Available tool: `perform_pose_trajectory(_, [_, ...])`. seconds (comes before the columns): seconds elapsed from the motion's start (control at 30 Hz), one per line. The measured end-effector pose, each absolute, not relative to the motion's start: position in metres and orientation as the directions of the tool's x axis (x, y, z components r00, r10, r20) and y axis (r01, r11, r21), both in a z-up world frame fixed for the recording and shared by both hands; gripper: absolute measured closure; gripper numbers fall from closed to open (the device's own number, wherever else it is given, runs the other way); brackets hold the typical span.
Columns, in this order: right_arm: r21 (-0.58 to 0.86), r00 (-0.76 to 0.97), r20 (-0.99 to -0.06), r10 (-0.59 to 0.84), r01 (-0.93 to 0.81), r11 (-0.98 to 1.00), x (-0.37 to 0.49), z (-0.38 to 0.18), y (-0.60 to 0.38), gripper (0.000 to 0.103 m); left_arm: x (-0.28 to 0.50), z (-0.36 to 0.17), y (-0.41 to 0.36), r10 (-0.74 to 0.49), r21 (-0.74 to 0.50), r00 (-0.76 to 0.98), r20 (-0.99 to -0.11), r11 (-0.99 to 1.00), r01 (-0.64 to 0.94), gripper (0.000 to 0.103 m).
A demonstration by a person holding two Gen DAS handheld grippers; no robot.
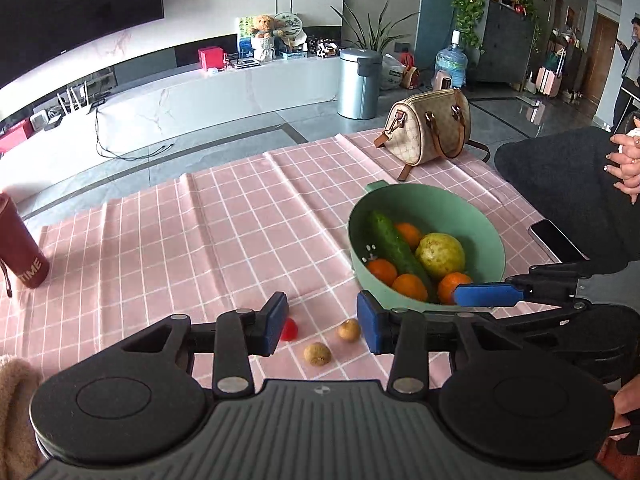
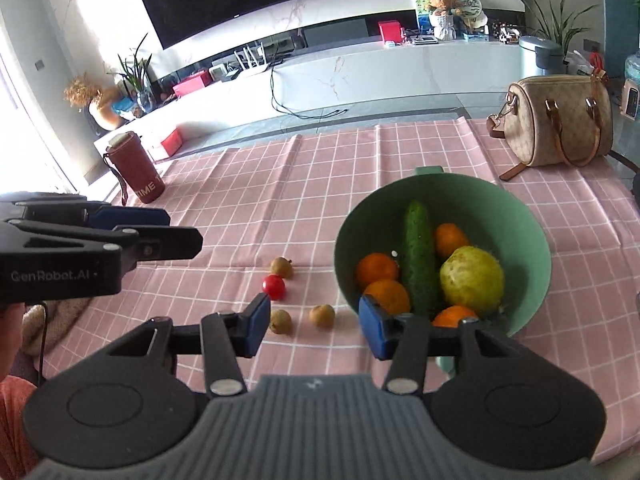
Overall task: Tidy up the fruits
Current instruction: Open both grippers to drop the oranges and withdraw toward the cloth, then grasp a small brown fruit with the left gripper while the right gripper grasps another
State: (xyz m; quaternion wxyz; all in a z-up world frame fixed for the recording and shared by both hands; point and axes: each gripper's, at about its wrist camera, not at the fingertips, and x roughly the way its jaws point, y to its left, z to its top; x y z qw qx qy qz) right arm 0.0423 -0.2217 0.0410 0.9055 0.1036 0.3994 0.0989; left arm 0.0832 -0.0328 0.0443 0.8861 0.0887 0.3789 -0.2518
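Note:
A green bowl [image 1: 492, 240] [image 2: 532, 236] on the pink checked cloth holds a cucumber [image 2: 418, 252], a yellow-green pear-like fruit [image 2: 472, 276] and several oranges [image 2: 376, 268]. Loose on the cloth lie a red cherry tomato [image 2: 274, 286] [image 1: 290, 330] and three small brown fruits [image 2: 322, 315] [image 2: 280, 321] [image 2: 281, 267]; two of them show in the left wrist view [image 1: 317, 354] [image 1: 349, 330]. My left gripper [image 1: 322, 326] is open above these small fruits. My right gripper [image 2: 314, 324] is open and empty just left of the bowl's near rim.
A beige handbag [image 1: 430, 130] [image 2: 558, 120] stands at the table's far right. A red tumbler [image 1: 20, 248] [image 2: 136, 172] stands at the far left. A phone [image 1: 556, 240] lies right of the bowl. A person's dark sleeve [image 1: 560, 168] reaches over the right side.

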Motion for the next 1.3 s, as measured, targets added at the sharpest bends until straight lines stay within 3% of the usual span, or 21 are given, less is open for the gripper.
perform_pose_trajectory(0.33, [0.29, 0.679, -0.703, 0.21, 0.004, 0.957, 0.03, 0.006, -0.204, 0.074, 0.077, -0.007, -0.01, -0.427, -0.145, 0.573, -0.699, 0.87, 0.472, 0.066])
perform_pose_trajectory(0.53, [0.281, 0.663, -0.727, 0.178, 0.05, 0.959, 0.042, -0.011, -0.199, 0.086, 0.084, -0.039, -0.018, -0.422, -0.116, 0.571, -0.704, 0.862, 0.494, 0.067])
perform_pose_trajectory(0.8, [0.332, 0.639, -0.744, 0.195, 0.101, 0.938, 0.058, -0.032, -0.198, 0.087, 0.097, -0.079, -0.031, -0.392, -0.067, 0.551, -0.736, 0.853, 0.518, 0.068])
perform_pose_trajectory(1.3, [0.356, 0.642, -0.744, 0.186, 0.145, 0.923, 0.079, -0.05, -0.195, 0.084, 0.107, -0.093, -0.047, -0.393, -0.016, 0.557, -0.732, 0.827, 0.562, 0.071])
